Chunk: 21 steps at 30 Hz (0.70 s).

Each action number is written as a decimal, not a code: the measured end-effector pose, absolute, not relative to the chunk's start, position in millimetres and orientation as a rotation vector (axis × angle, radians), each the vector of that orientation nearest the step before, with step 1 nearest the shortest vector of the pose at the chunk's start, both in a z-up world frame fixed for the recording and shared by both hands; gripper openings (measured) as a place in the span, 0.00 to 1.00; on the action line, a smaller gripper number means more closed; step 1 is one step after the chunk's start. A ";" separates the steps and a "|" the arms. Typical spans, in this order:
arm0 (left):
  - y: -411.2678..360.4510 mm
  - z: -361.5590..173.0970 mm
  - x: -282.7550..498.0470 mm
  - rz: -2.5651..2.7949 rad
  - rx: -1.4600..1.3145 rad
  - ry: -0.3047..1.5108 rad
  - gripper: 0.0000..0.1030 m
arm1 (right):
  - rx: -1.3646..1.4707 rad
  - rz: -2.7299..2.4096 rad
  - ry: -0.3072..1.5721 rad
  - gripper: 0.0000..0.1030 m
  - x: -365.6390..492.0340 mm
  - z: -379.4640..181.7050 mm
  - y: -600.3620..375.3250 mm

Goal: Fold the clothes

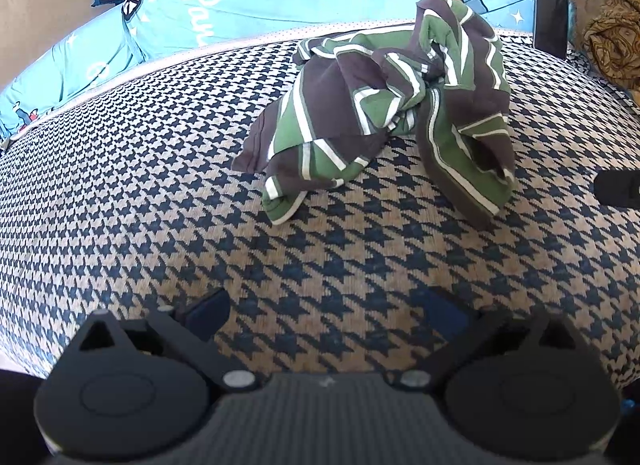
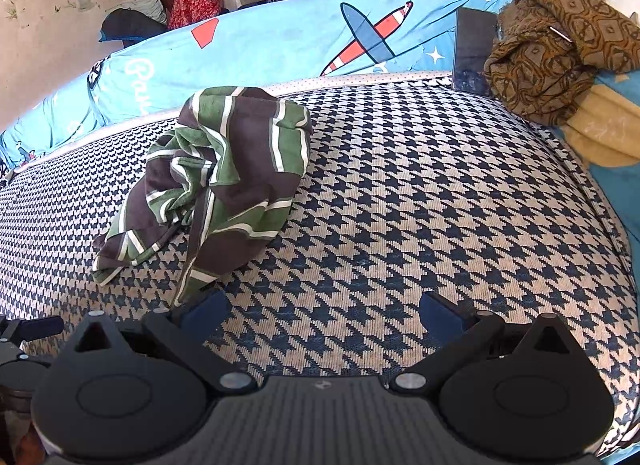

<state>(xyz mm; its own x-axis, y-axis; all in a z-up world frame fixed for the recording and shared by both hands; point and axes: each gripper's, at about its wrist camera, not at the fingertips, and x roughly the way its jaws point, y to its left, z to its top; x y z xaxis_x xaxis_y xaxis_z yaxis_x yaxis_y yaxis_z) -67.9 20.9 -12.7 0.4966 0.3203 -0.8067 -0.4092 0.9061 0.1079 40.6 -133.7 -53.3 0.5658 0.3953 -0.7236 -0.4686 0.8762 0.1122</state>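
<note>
Crumpled shirt (image 1: pixel 384 105) near bed's (image 1: pixel 120 193) back edge; left gripper (image 1: pixel 326 313) and right gripper (image 2: pixel 324 311) spread wide, empty.

- Shirt (image 1: pixel 384 105): crumpled in a heap; collar, sleeves and front cannot be told apart; underside hidden against the cover (image 1: pixel 160 185).
- Left gripper (image 1: pixel 326 313): body cut off by the lower edge of its own view; in the right wrist view only a dark part shows at the left edge.
- Right gripper (image 2: pixel 322 313): body likewise cut off below.
- Brown cloth (image 2: pixel 560 49): bundled, kind unclear; cut off at the right edge in the left view.
- Lettering (image 2: pixel 140 73) on the blue sheet: partly folded away, unreadable.
- Dark panel (image 2: pixel 474 53): blurred, nature unclear.
- Background room: too small to tell.
</note>
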 end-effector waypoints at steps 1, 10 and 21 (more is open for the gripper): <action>21.8 -12.7 -67.8 0.442 -0.107 0.956 1.00 | -0.102 0.511 0.824 1.00 39.7 -53.2 -132.3; 21.5 -9.8 -68.9 0.428 -0.125 0.938 1.00 | -0.140 0.499 0.799 1.00 27.7 -46.7 -118.7; 26.4 -5.4 -71.5 0.440 -0.173 0.936 1.00 | -0.221 0.508 0.784 1.00 20.2 -49.5 -98.2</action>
